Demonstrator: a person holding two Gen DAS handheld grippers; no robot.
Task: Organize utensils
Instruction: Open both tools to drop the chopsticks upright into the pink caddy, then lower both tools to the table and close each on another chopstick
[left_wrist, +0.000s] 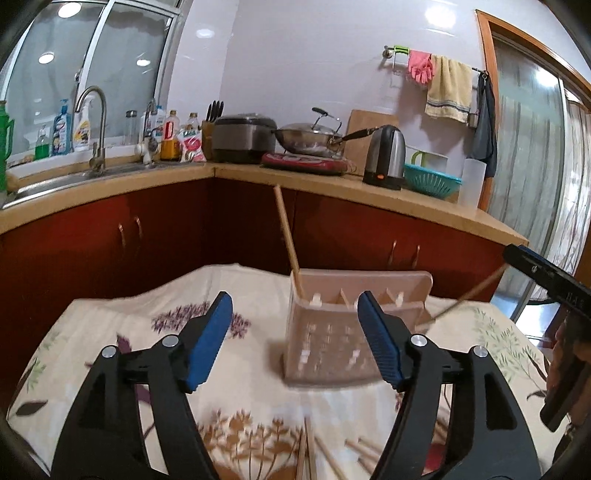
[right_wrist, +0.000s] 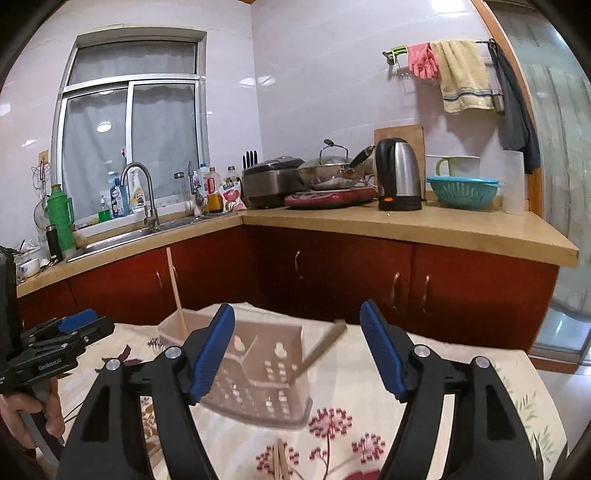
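Observation:
A translucent perforated utensil holder (left_wrist: 325, 347) stands on the flowered tablecloth (left_wrist: 110, 332). One wooden chopstick (left_wrist: 287, 236) stands upright in its left compartment. A second, blurred chopstick (left_wrist: 465, 297) slants at its right end. My left gripper (left_wrist: 294, 297) is open just in front of the holder, with nothing between its pads. In the right wrist view the holder (right_wrist: 258, 380) lies ahead, with the upright chopstick (right_wrist: 175, 291) and the slanting one (right_wrist: 321, 350). My right gripper (right_wrist: 296, 308) is open and empty above it. Loose chopsticks (left_wrist: 314, 454) lie on the cloth below the grippers.
Behind the table runs an L-shaped counter (right_wrist: 406, 225) over red cabinets, with a sink (right_wrist: 122, 236), rice cooker, wok, kettle (right_wrist: 399, 175) and teal colander. A hand (right_wrist: 22, 410) holds the left gripper's handle at the left edge. A glass door is on the right.

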